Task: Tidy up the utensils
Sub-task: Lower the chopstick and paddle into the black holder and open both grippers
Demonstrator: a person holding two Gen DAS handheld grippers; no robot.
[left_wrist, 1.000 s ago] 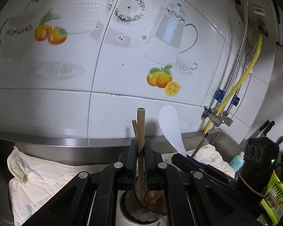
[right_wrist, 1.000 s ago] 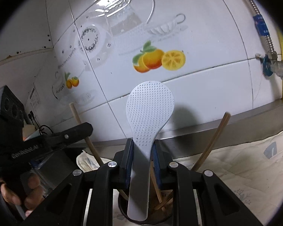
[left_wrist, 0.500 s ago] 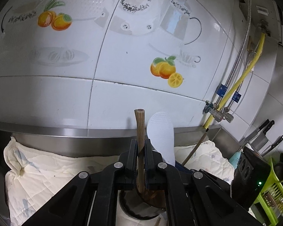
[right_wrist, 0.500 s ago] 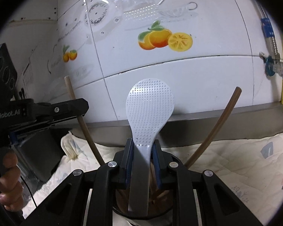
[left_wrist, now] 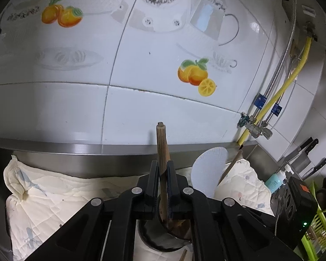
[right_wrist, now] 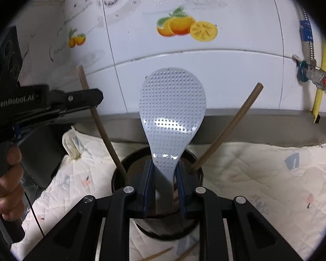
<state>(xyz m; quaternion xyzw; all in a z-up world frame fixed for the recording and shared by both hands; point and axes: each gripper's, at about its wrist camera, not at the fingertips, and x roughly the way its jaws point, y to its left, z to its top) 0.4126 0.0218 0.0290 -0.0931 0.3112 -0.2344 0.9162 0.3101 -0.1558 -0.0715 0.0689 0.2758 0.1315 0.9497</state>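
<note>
- Left gripper [left_wrist: 162,181]: jaws clamped on wooden utensil handle [left_wrist: 162,152], upright, its low end inside the dark holder [left_wrist: 154,239] at 6 o'clock of left wrist view.
- Right gripper [right_wrist: 164,181]: jaws clamped on neck of white rice paddle [right_wrist: 172,113], dotted blade up, handle end going down into the holder.
- A 2nd wooden stick [right_wrist: 228,126] leans at holder rim toward 2 o'clock.
- Holder stands on a quilted cloth [right_wrist: 260,174], near tiled wall [left_wrist: 141,65].
- A hand [right_wrist: 8,187] at 8 o'clock in right wrist view grips the left tool.

One white rice paddle [right_wrist: 172,117] stands at the centre, with two wooden-handled utensils, one at nine o'clock [right_wrist: 102,128] and one at three o'clock [right_wrist: 228,128] of it. All three sit in one dark holder [right_wrist: 119,174], and two loose chopsticks [right_wrist: 158,254] lie at six o'clock. On the wall at twelve o'clock are two fruit prints [right_wrist: 187,27].
</note>
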